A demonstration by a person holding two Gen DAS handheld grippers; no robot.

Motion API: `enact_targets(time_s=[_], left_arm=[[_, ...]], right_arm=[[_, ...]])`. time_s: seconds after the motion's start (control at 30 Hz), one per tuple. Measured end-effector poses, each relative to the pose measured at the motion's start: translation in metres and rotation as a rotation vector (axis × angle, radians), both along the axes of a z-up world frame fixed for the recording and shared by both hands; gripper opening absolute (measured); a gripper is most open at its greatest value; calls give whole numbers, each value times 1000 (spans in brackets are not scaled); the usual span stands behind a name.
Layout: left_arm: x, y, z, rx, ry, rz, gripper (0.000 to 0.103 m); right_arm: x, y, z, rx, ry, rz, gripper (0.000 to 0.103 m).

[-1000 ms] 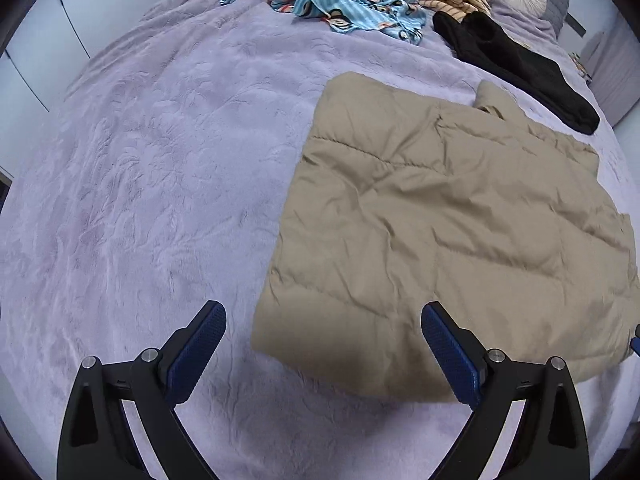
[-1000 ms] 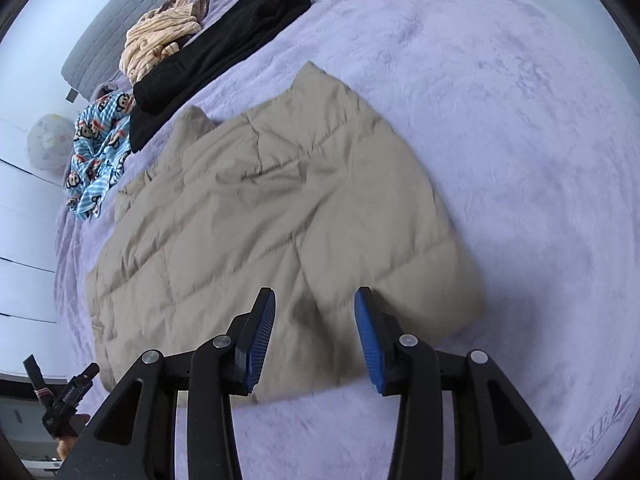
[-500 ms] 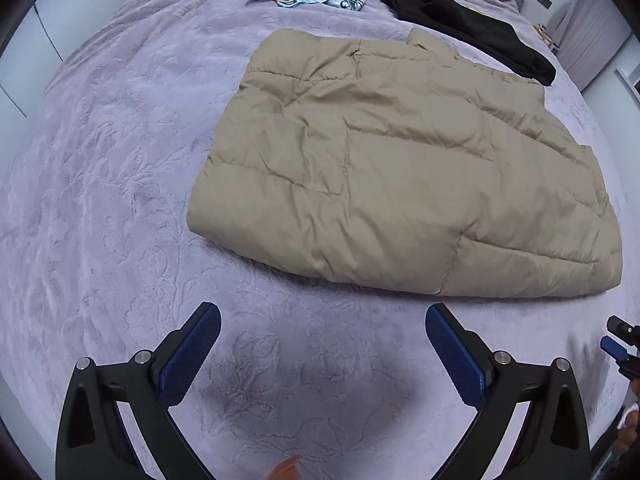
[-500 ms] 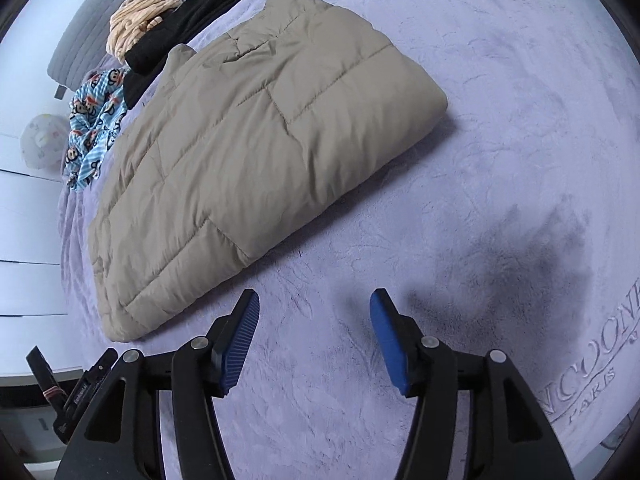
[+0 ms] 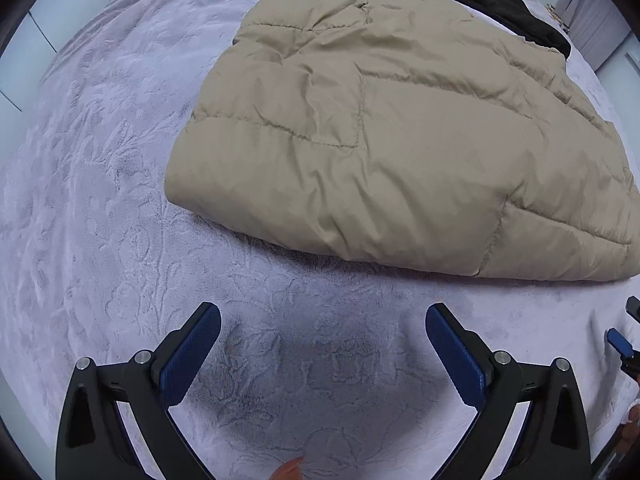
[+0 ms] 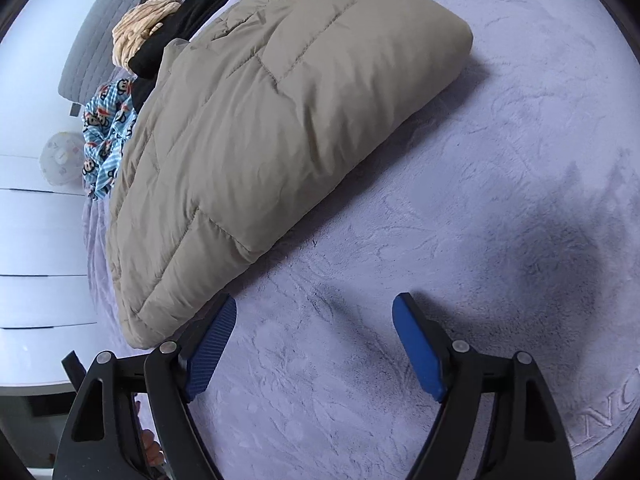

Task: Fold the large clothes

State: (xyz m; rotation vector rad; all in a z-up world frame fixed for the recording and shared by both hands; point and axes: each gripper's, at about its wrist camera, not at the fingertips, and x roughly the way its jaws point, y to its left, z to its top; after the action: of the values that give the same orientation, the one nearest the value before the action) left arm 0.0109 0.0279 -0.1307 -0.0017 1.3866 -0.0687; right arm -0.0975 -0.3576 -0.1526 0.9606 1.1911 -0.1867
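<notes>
A tan quilted puffer jacket (image 5: 400,136) lies folded flat on the lilac bed cover (image 5: 100,200); the right wrist view has it (image 6: 280,128) at upper left. My left gripper (image 5: 322,320) hovers open over bare cover, a little short of the jacket's near folded edge, with nothing between its blue pads. My right gripper (image 6: 314,312) hangs over the cover beside the jacket's near corner. Its jaws are opening and hold nothing; the left pad sits close to the jacket's edge.
A black garment (image 5: 492,0), a blue monkey-print cloth (image 6: 104,136) and a beige striped garment (image 6: 144,24) lie at the far side of the bed. A grey headboard (image 6: 92,40) and white cabinets (image 6: 36,248) border it. A fingertip (image 5: 288,472) shows at the left view's bottom edge.
Both grippers have drawn back off the jacket toward the near side of the bed and dropped lower. The right jaws have spread wider. The jacket stays folded where it was left.
</notes>
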Motion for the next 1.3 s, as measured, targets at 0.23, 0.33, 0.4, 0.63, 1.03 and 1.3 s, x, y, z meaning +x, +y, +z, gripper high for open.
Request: enact_targets(time_s=[0.23,0.33,0.4,0.63,1.03,1.3], left_arm=[[-5,3,-1,4,1,18,102],[-6,4,-3,16,-15,34,102],[-5,4,-5,5,-7,41,102],[14,32,-8,-116,-21,131,102],[39,63,-43,-532,59,279,102],[74,66,-45,-633,-17,314,102]], right_arm=[[8,8,6,-14,-67,-20,95],[14,7,8,-18,-91,-35,95],[18,7,6,-8,-97,-37,95],[20,2,-2,45,-123,-76,95],[47,-17,-30,188,-144,-195,95],[79,-24,-33,290,-230,-230,103]])
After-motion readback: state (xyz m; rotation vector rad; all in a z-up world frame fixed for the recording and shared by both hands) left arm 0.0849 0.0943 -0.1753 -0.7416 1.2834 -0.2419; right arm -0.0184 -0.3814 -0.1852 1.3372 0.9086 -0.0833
